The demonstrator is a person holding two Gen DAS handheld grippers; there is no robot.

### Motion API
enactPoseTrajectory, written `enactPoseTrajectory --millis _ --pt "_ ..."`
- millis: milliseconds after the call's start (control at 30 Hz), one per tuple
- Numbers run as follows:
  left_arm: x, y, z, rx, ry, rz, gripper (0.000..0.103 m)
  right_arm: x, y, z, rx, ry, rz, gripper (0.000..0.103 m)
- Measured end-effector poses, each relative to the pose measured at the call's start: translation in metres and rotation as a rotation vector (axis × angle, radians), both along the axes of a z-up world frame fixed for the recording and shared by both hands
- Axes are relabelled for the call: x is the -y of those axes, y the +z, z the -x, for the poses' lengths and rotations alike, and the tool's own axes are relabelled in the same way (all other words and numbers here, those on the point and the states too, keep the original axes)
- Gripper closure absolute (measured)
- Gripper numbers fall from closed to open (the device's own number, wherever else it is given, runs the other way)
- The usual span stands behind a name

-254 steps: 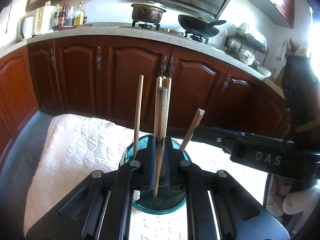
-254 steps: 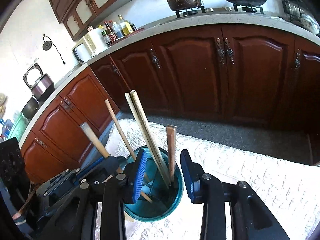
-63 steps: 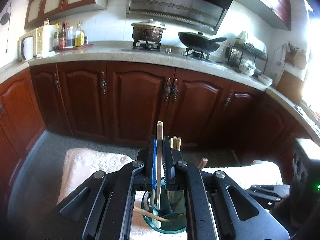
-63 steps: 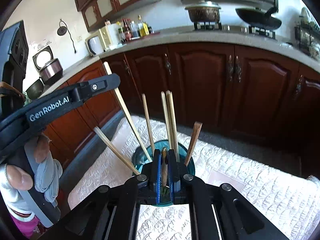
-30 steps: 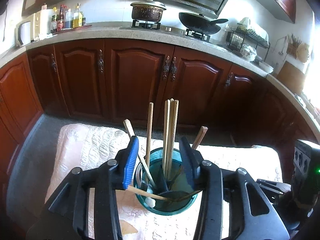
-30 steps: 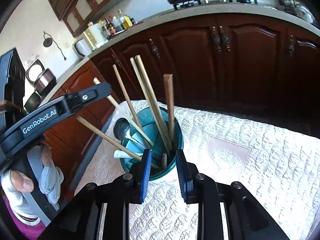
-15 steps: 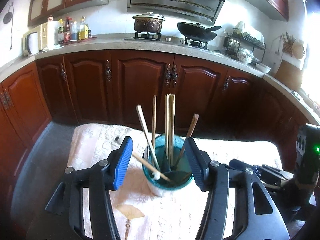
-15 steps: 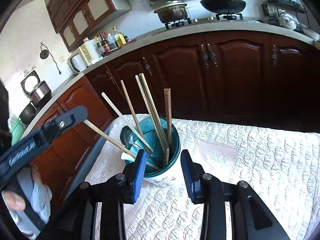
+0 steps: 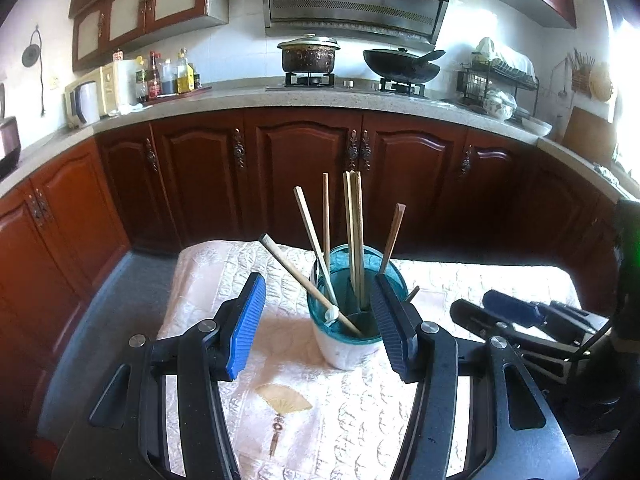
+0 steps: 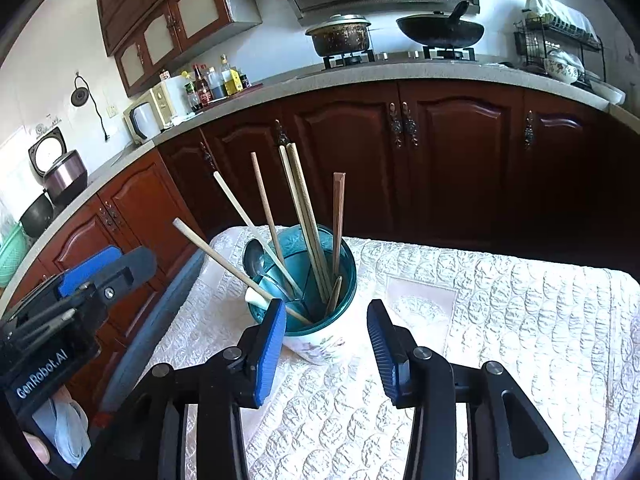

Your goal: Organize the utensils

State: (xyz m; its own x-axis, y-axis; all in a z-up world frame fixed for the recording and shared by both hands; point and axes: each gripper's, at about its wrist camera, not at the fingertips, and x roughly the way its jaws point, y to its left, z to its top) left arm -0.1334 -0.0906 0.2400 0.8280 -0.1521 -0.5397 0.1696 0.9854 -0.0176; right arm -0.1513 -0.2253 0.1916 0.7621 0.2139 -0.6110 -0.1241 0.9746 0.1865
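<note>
A teal-rimmed white utensil cup (image 9: pixel 347 350) (image 10: pixel 320 344) stands on a white quilted tablecloth (image 9: pixel 360 412) (image 10: pixel 500 320). It holds several wooden chopsticks (image 9: pixel 352 224) (image 10: pixel 304 204), a metal spoon (image 10: pixel 256 258) and a white spoon (image 9: pixel 331 313). My left gripper (image 9: pixel 318 320) is open and empty, its jaws on either side of the cup and nearer to me. My right gripper (image 10: pixel 326 336) is open and empty just in front of the cup. The right gripper also shows at the right of the left wrist view (image 9: pixel 516 312). The left one shows at the left of the right wrist view (image 10: pixel 92 276).
Dark red kitchen cabinets (image 9: pixel 304 184) run behind the table under a stone counter (image 9: pixel 320 98) with a pot (image 9: pixel 308 54), a wok (image 9: pixel 402 64) and bottles (image 9: pixel 168 74). The table edge drops to a grey floor (image 9: pixel 108 292) on the left.
Both grippers let go of the utensils they had put into the cup, opened wide and pulled back and up from it. One chopstick now leans far left.
</note>
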Motion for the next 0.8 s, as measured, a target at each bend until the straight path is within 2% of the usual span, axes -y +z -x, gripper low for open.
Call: enactPoseTrajectory --millis 800 --pt "-0.004 -0.001 0.007 0.012 0.05 -0.026 0.049 -0.008 0.005 0.013 0.019 0.002 0.035 0.062"
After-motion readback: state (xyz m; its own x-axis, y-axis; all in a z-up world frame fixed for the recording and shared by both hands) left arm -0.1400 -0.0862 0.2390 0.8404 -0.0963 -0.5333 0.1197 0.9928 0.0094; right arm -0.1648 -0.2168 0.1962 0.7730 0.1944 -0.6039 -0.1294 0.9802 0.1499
